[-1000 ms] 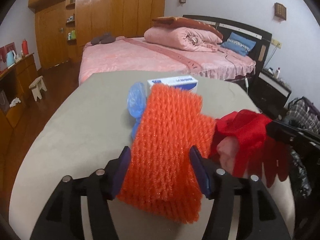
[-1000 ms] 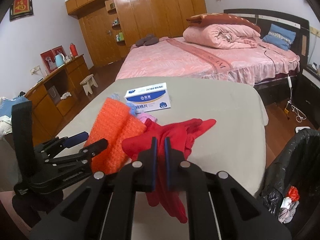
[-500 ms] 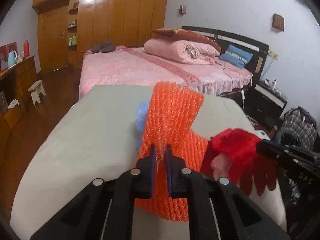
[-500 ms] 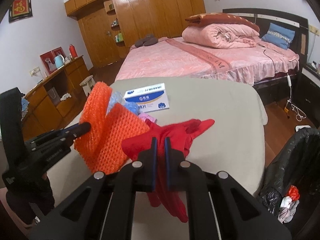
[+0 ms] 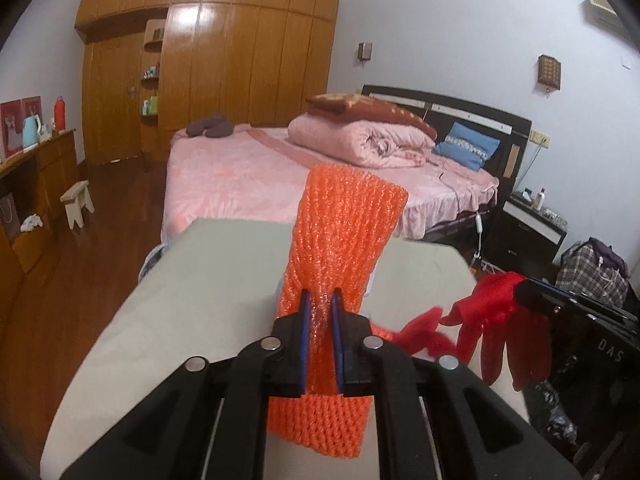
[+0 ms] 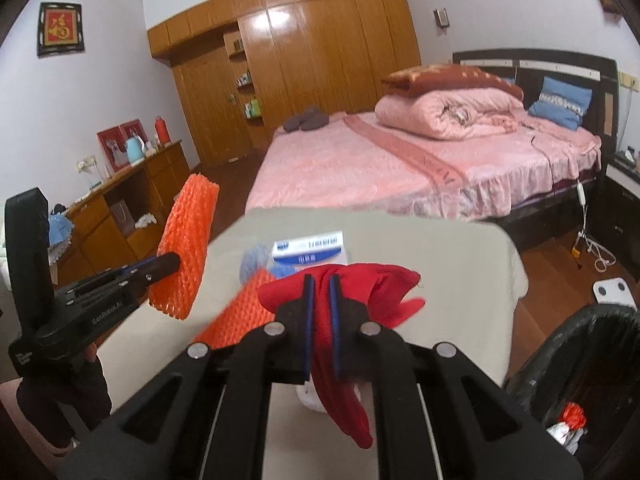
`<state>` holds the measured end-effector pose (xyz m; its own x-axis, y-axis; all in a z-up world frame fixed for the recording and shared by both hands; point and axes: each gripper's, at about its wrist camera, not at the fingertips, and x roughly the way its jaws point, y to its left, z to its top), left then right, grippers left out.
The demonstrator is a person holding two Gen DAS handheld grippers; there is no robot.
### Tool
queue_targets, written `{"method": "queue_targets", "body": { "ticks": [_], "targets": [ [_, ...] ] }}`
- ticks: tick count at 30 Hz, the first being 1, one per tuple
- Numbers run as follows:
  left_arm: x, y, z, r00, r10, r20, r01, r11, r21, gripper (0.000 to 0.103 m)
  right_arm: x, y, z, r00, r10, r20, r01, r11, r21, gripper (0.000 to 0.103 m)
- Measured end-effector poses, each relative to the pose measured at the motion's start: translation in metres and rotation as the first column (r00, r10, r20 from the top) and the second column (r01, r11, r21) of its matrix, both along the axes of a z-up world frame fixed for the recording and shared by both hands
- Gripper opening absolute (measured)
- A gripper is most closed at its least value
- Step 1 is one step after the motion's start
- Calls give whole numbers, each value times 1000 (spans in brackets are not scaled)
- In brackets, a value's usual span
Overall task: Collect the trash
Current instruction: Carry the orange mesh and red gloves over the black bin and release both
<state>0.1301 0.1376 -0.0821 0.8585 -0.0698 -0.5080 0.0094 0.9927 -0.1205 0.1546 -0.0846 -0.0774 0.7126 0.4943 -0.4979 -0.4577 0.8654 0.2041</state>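
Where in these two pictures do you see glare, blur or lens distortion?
Left wrist view: glare on the wardrobe doors, the red glove is motion-blurred, black vignette in the corners. Right wrist view: similar glare on the wardrobe, the white and blue box is soft, the wall edges bend.

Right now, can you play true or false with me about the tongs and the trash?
1. The left tongs pinch an orange foam net. True.
2. The right tongs are open and empty. False: they are shut on a red glove.
3. The foam net lies flat on the table. False: it is lifted off it.
4. A blue-and-white box sits on the table. True.
5. The black trash bag already holds some rubbish. True.
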Motion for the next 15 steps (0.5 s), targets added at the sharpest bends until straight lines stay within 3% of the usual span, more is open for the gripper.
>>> {"method": "queue_targets", "body": {
  "ticks": [9, 15],
  "targets": [
    [-6, -27, 25, 998, -52, 28, 52, 999, -1, 10, -18, -34, 38, 996, -49, 68, 48, 999, 19, 7],
    [-8, -63, 28, 992, -127, 24, 128, 992, -18, 10, -35, -71, 46, 991, -106, 82, 106, 994, 11, 7]
  ]
}}
